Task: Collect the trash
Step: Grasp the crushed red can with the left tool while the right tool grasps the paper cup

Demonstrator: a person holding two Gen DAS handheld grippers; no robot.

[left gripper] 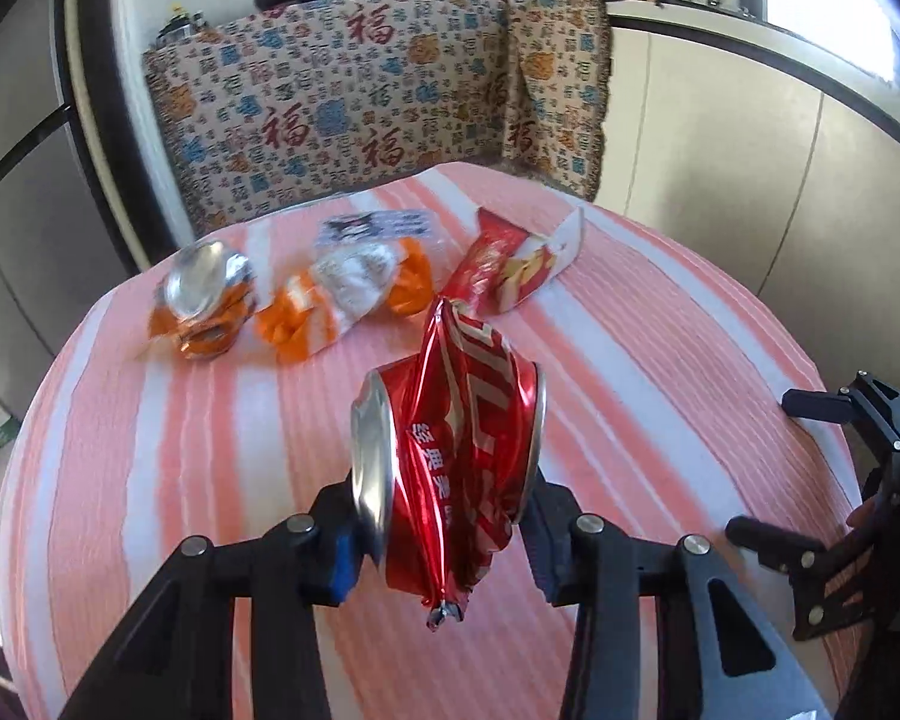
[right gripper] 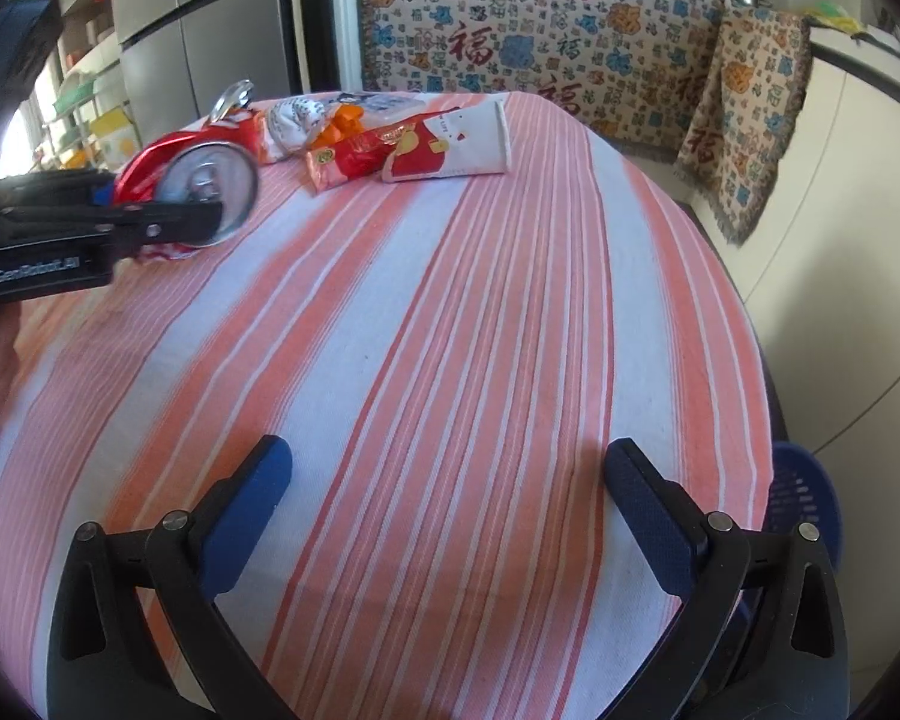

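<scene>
My left gripper (left gripper: 444,516) is shut on a crushed red can (left gripper: 456,468) and holds it above the striped table; the can also shows in the right wrist view (right gripper: 204,186). Farther back lie a crushed orange can (left gripper: 207,300), an orange and white wrapper (left gripper: 342,294) and a red and white snack packet (left gripper: 510,264). My right gripper (right gripper: 450,498) is open and empty over the near part of the table, with the packet (right gripper: 444,147) far ahead of it. It shows at the right edge of the left wrist view (left gripper: 768,468).
The round table (right gripper: 450,330) has a pink and white striped cloth. A blue basket (right gripper: 804,498) stands beside the table at the right. A patterned cloth (left gripper: 360,96) hangs behind the table, with pots on the counter above.
</scene>
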